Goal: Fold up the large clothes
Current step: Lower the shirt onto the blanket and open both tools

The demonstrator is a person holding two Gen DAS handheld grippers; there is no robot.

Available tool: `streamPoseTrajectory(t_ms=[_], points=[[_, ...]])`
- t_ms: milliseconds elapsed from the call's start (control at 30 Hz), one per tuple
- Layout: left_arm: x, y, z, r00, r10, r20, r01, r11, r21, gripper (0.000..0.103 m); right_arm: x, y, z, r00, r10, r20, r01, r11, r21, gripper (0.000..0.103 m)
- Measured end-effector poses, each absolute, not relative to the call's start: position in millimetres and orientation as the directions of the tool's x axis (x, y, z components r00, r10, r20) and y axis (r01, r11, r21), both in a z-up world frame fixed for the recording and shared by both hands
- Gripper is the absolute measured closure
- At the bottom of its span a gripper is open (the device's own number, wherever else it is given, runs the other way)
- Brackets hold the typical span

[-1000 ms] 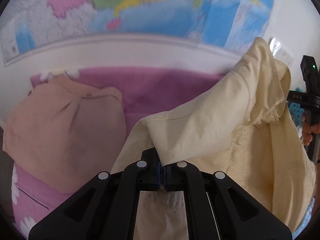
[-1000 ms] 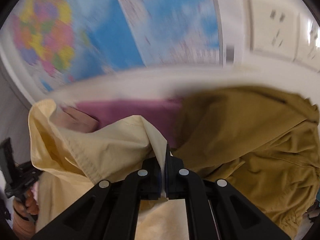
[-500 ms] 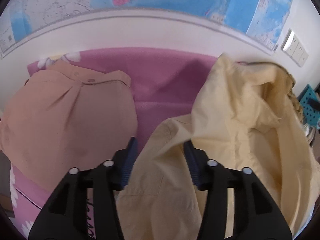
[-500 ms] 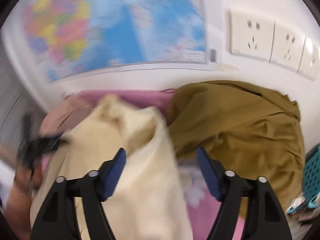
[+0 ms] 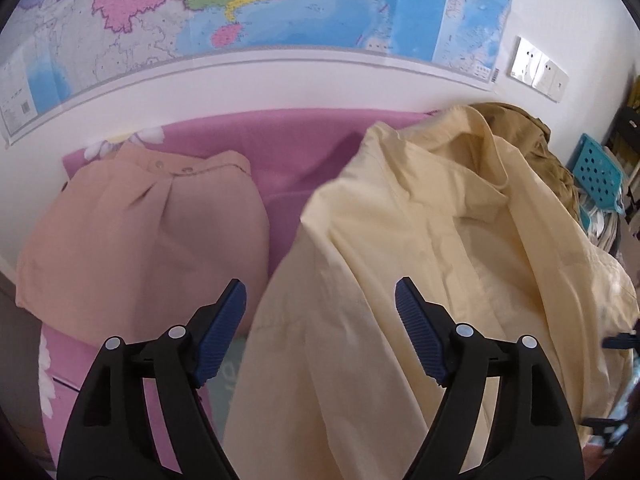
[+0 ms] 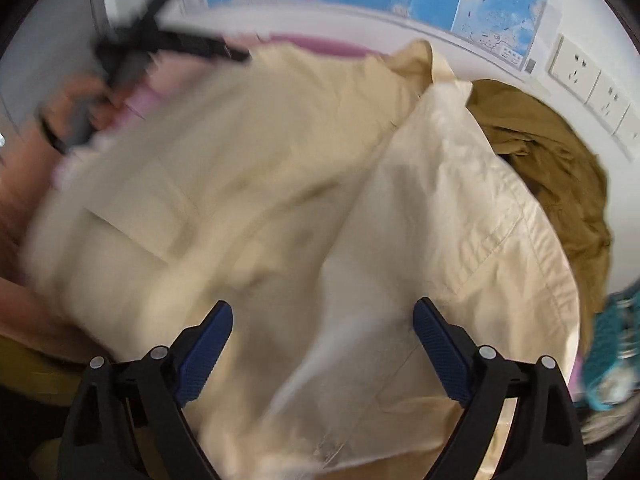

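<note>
A pale yellow shirt (image 5: 432, 248) lies spread and rumpled on the pink cloth-covered table (image 5: 288, 148), collar toward the wall. My left gripper (image 5: 320, 316) is open and empty just above the shirt's near left part. My right gripper (image 6: 322, 344) is open and empty over the shirt (image 6: 280, 200), which looks blurred in the right wrist view. The left gripper (image 6: 160, 44) shows blurred at the upper left of the right wrist view.
A folded tan-pink garment (image 5: 144, 232) lies at the left. An olive-brown garment (image 6: 560, 168) is heaped at the right by the wall. A teal perforated basket (image 5: 596, 168) stands far right. A map (image 5: 280, 4) and wall sockets (image 6: 588, 80) are on the wall behind.
Both grippers were shut on the yellow shirt and held it up. They have opened and let it drop onto the table, where it now lies spread.
</note>
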State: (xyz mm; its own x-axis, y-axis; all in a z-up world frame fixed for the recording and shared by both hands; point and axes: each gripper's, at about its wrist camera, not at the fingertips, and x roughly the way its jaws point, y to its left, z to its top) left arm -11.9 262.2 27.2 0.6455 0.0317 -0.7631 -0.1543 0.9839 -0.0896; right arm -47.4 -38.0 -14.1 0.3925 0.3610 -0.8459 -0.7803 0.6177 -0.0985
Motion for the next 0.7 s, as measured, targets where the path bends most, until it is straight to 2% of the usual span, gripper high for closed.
streamPoseTrajectory(t_ms=[67,133,167,200,333,533,633,700], points=[[-15,261,23,0.640,0.026,-0.768,-0.160,0.982,-0.101,0.025,-47,-35,-26,0.437,0.323,-0.840,-0.769,0.619,-0.163,0.028],[-19,260,21,0.636,0.025,-0.771,-0.157,0.983,-0.098,0.025,-45,-46,-26,0.384,0.376,-0.844,-0.790,0.607,-0.089,0.079],[-21,259,21,0.635,0.028,-0.772,-0.157,0.983,-0.094,0.025,-43,-56,-17,0.377,0.397,-0.837,-0.778,0.626,-0.053,0.089],[-23,259,21,0.636,0.025,-0.771,-0.154,0.984,-0.095,0.025,-41,-64,-8,0.377,0.414,-0.829,-0.772,0.635,-0.034,0.095],[-24,259,22,0.638,0.025,-0.770,-0.156,0.983,-0.097,0.025,-23,-113,43,0.455,0.455,-0.766,-0.708,0.706,0.000,0.098],[-19,262,27,0.646,0.030,-0.763,-0.160,0.982,-0.097,0.025,26,-192,124,0.675,0.355,-0.647,-0.530,0.844,-0.089,0.099],[-15,263,27,0.646,0.040,-0.762,-0.165,0.982,-0.088,0.025,72,-217,125,0.718,0.293,-0.632,-0.455,0.884,-0.106,0.099],[-10,265,24,0.635,0.045,-0.771,-0.171,0.982,-0.084,0.025,107,-223,103,0.699,0.247,-0.671,-0.411,0.907,-0.094,0.098]])
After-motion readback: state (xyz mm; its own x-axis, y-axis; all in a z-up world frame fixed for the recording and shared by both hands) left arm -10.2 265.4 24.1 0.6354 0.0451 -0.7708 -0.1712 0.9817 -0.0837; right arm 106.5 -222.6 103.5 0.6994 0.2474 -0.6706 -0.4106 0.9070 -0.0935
